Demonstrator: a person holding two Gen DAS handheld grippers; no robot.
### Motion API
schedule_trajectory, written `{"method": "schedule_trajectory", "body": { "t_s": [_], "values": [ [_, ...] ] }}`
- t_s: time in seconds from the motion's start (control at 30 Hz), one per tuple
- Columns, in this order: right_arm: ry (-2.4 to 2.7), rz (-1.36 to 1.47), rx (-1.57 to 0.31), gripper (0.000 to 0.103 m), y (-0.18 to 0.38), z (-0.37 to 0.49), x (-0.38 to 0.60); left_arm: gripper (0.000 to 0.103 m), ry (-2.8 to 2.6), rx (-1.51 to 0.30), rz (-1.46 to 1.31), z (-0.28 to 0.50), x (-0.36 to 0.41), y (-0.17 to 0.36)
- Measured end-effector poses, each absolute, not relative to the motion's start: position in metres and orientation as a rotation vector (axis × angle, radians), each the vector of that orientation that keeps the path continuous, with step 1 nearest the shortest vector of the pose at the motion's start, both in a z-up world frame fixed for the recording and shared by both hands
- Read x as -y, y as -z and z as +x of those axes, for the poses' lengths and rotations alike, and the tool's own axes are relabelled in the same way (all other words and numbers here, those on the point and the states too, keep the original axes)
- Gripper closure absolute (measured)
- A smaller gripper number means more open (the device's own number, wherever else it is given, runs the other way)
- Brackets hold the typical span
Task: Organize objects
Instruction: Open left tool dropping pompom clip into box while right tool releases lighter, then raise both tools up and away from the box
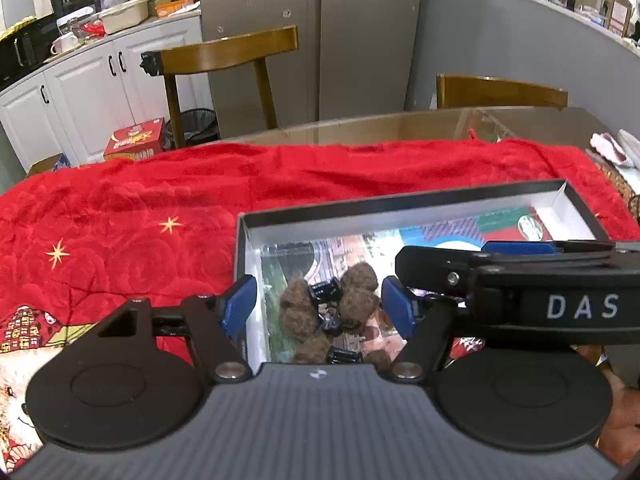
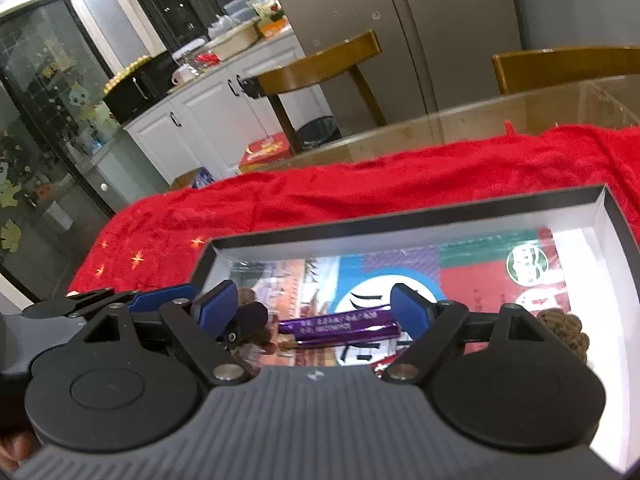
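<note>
An open box (image 1: 400, 204) with a black rim, white walls and a printed colourful floor lies on a red blanket (image 1: 160, 208). A brown fuzzy toy (image 1: 356, 300) with black parts lies in the box's left end. My left gripper (image 1: 320, 304) hangs over it, open, and its blue pads (image 1: 240, 304) stand clear of the toy on both sides. My right gripper (image 2: 316, 312) is open over the same box (image 2: 400, 220), above two purple sticks (image 2: 340, 326) lying on the floor. A brown knitted piece (image 2: 568, 332) shows behind its right finger. The right gripper (image 1: 500, 264) crosses the left wrist view from the right.
The red blanket (image 2: 360, 184) covers a glass-topped table (image 1: 400, 124). Two wooden chairs (image 1: 232, 56) (image 1: 500, 92) stand at the table's far side. Beyond them are white cabinets (image 1: 80, 92), a red carton (image 1: 136, 140) and a black bin (image 1: 198, 124) on the floor.
</note>
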State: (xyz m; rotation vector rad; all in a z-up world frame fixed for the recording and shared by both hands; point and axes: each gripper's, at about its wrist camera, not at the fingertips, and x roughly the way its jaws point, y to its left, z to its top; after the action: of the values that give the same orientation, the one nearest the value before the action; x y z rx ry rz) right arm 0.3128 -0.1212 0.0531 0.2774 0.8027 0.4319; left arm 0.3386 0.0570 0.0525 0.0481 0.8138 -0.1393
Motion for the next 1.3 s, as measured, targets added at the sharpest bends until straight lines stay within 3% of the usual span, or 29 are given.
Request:
{"method": "schedule_trajectory", "body": {
  "t_s": [0.37,0.7,0.9,1.1,1.3],
  "values": [
    [-0.49,0.262,-0.57,0.011,-0.118,0.261,0.117,0.029,0.128,-0.641,0.043,0.302,-0.07,-0.107],
    [-0.531,0.306,-0.446,0.006,-0.172,0.194,0.115,0.029,-0.114,-0.311,0.248,0.201,-0.052,-0.167],
    [-0.456,0.286,-0.379,0.005,-0.18,0.158,0.12,0.029,-0.082,-0.281,0.251,0.153,-0.059,-0.18],
    [-0.359,0.306,-0.411,0.004,-0.15,0.135,0.123,0.029,-0.004,-0.274,0.209,0.095,-0.072,-0.162],
    [-0.324,0.288,-0.455,0.005,-0.105,0.123,0.116,0.029,0.073,-0.366,0.096,0.06,-0.092,-0.098]
  ]
}}
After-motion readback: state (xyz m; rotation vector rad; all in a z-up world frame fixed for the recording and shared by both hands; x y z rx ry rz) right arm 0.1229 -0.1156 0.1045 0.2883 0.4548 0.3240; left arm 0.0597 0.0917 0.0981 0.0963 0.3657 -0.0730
